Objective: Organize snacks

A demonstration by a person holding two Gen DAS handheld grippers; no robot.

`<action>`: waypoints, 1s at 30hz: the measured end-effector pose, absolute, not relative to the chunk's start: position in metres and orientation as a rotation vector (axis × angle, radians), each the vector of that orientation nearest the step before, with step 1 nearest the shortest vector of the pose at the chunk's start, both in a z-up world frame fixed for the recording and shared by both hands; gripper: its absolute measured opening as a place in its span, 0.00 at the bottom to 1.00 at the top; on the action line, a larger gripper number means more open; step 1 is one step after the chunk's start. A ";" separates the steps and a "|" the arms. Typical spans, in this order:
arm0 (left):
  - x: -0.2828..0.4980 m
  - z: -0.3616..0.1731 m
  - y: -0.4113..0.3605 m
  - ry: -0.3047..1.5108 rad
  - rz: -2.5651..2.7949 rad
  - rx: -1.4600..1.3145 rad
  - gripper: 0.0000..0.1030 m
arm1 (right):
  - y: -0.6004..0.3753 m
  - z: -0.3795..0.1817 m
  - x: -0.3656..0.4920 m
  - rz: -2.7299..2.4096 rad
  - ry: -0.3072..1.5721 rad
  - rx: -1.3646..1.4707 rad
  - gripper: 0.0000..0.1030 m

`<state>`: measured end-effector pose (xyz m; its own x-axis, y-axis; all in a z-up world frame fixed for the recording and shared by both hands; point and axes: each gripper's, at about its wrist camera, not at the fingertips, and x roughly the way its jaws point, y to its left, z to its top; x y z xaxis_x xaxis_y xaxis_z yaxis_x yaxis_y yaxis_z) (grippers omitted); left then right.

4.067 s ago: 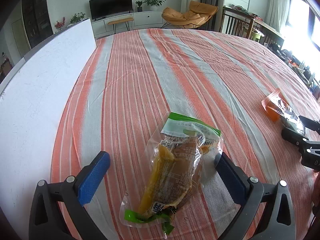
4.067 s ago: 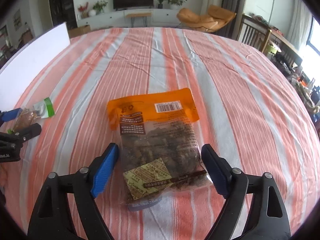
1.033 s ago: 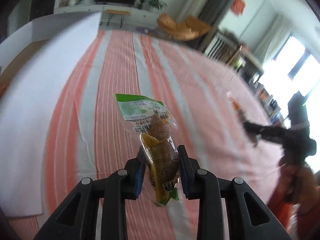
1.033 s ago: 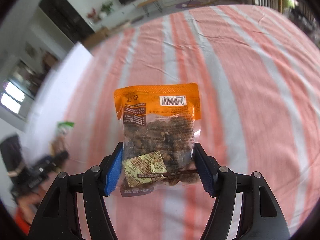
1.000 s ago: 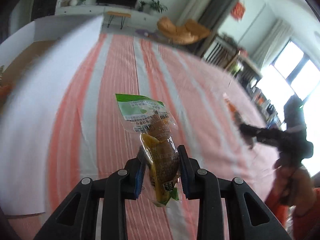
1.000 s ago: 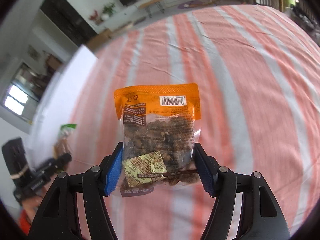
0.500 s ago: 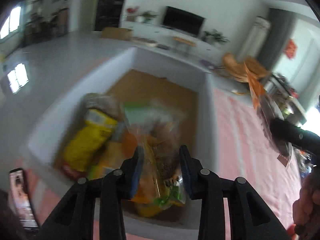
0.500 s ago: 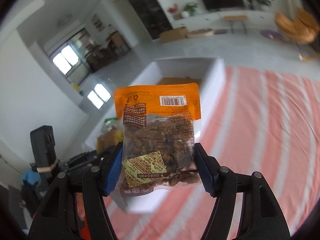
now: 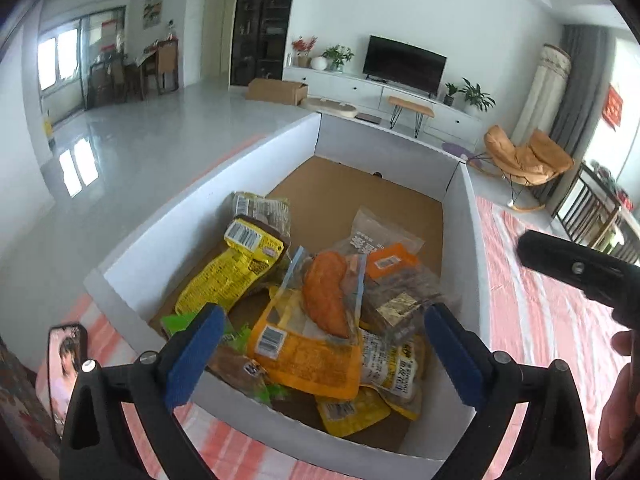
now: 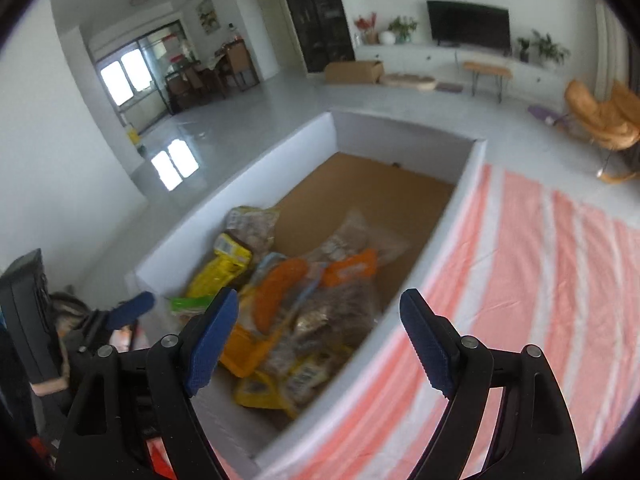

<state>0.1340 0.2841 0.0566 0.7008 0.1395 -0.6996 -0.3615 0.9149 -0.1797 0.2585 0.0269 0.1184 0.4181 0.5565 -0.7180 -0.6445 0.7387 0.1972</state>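
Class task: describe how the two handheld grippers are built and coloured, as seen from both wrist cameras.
Both the left gripper and the right gripper have black plastic arms with silver screws, ending in two angled fingers faced with textured blue pads. No cables or sleeves show clearly.

box point(image 9: 464, 216) far end bare, snack packets point(image 9: 312, 320) near

The box point(image 9: 464, 216) stands on the bench point(image 9: 532, 308), at its left edge in the left wrist view. Inside the box, the snack packets point(image 9: 320, 320) lie piled at the near end; the far end of the box floor is bare. A phone point(image 9: 66, 364) lies on the bench just left of the box's near corner. The left hand-held gripper point(image 9: 320, 356) hangs above the near end of the pile. The right hand-held gripper point(image 10: 320, 340) hangs above the box's near right wall.
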 end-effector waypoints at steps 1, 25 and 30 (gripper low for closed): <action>0.133 0.057 0.282 0.767 0.284 -0.318 0.97 | 0.021 0.120 0.259 0.740 0.844 -0.114 0.83; 0.123 0.085 0.262 0.793 0.424 -0.134 1.00 | 0.005 0.134 0.244 0.610 0.737 -0.228 0.87; 0.118 0.092 0.275 0.776 0.434 -0.195 1.00 | 0.018 0.139 0.237 0.661 0.743 -0.250 0.87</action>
<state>0.1180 0.2748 0.0917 0.6315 0.3061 -0.7124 -0.4473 0.8943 -0.0122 0.2367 0.0185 0.1389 0.5469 0.4664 -0.6952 -0.6362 0.7713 0.0170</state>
